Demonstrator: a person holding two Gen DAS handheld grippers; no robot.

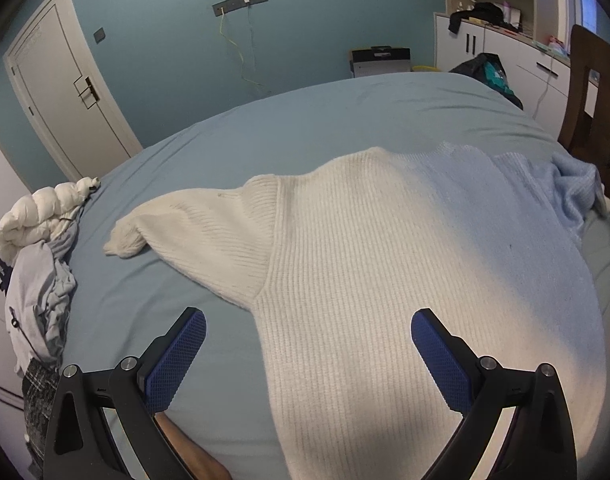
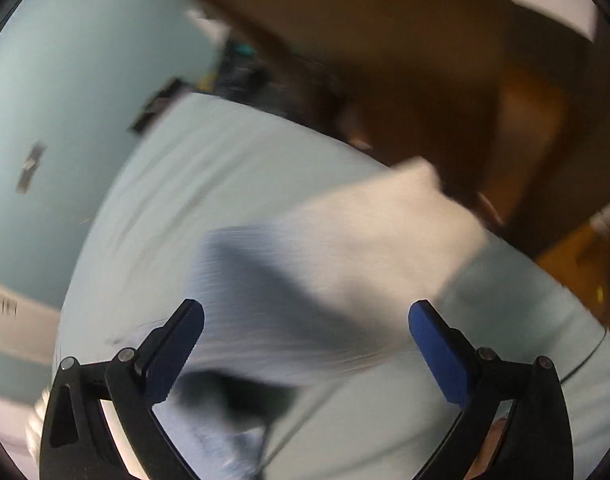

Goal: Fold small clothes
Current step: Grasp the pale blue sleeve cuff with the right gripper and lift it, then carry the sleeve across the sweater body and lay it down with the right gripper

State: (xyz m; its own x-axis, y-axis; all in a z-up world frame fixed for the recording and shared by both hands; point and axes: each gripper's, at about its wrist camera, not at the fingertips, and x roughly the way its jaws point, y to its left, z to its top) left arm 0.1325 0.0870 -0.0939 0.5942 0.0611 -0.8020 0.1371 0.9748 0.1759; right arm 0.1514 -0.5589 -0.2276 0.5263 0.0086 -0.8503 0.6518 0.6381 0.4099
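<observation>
A white door (image 1: 65, 92) stands far left ahead of the claw, a crumpled pile of laundry (image 1: 41, 280) nearer left; white cabinets (image 1: 501, 52) and what may be a wooden chair (image 1: 597, 96) far right.

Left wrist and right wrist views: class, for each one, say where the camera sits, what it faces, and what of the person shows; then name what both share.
Left wrist: sits on the left gripper, angled down at a cream knit sweater spread on the bed; open blue fingers, bare skin below.
Right wrist: on the right gripper, angled down, blurred; open fingers above the sweater's pale fabric.
Shared: sweater, bed, teal wall.
</observation>
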